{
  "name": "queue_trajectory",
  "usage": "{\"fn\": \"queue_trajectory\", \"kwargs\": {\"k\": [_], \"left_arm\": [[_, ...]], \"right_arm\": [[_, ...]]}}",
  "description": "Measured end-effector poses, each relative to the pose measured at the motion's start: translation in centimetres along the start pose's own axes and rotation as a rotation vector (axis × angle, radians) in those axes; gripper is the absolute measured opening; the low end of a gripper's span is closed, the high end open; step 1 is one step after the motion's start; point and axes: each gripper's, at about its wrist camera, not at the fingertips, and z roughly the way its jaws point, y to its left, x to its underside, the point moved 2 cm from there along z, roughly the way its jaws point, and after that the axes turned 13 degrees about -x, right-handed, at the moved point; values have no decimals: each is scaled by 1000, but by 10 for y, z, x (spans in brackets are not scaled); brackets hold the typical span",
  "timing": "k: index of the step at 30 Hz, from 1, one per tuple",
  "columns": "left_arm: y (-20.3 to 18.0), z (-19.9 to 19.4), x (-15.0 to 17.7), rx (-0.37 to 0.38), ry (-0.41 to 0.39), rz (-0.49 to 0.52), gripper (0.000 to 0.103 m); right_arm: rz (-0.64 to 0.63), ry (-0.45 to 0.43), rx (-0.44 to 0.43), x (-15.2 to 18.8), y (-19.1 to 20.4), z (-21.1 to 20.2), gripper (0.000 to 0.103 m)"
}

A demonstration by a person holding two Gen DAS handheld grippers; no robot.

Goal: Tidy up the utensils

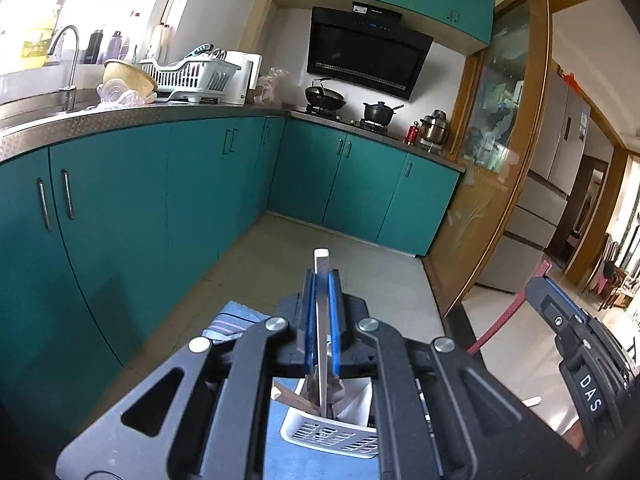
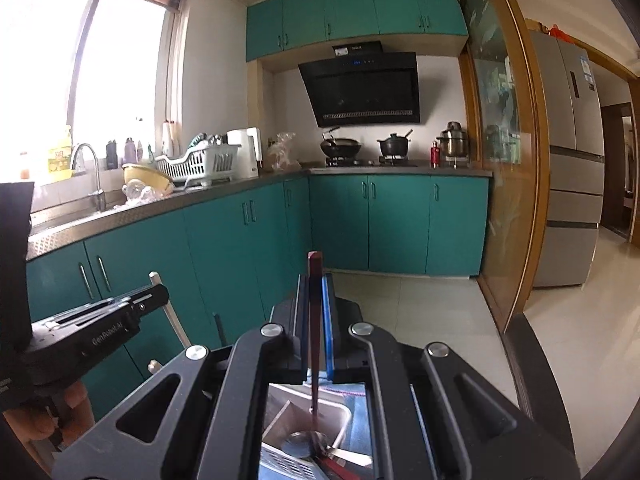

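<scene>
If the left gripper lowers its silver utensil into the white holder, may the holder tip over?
Possibly. The white holder looks like thin slotted plastic, so probably light. Utensils already lean inside it, which may shift weight sideways. The silver utensil, clamped upright in the left gripper, looks stiff and long, so it could lever the rim.

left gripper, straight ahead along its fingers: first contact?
Way looks free near the left gripper, shut on a white-handled utensil. Beyond lie open floor, then probably the teal cabinets; depth unclear.

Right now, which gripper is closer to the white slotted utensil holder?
Left. The left gripper sits directly above the white utensil holder, lowering a silver utensil. The right gripper hangs over a metal tray.
</scene>
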Motion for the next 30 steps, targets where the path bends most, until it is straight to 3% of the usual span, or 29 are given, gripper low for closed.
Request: {"fn": "queue_trajectory", "kwargs": {"k": [3,5,9,11,14,17,22,30], "left_arm": [[-2,-1,3,1,-1,12,15],[-3,-6,4,1,-12,25,34],[1,-29,9,1,-63,62,64],[4,-44,15,7,-89,79,73],[9,-65,31,-3,-118,121,86],[15,-84,56,-21,-134,164,92],[20,-113,101,-45,-128,210,97],[48,-178,157,-81,-126,189,99]], "right_arm": [[14,10,5,5,-5,0,14],[27,4,6,6,-7,-3,33],[30,-29,10,6,-5,-23,49],[16,-42,4,7,-2,-38,68],[-21,-67,-6,17,8,-73,84],[-45,-92,-12,34,16,-106,99],[-58,-52,25,74,28,-141,100],[-6,54,128,141,44,-190,100]]}}
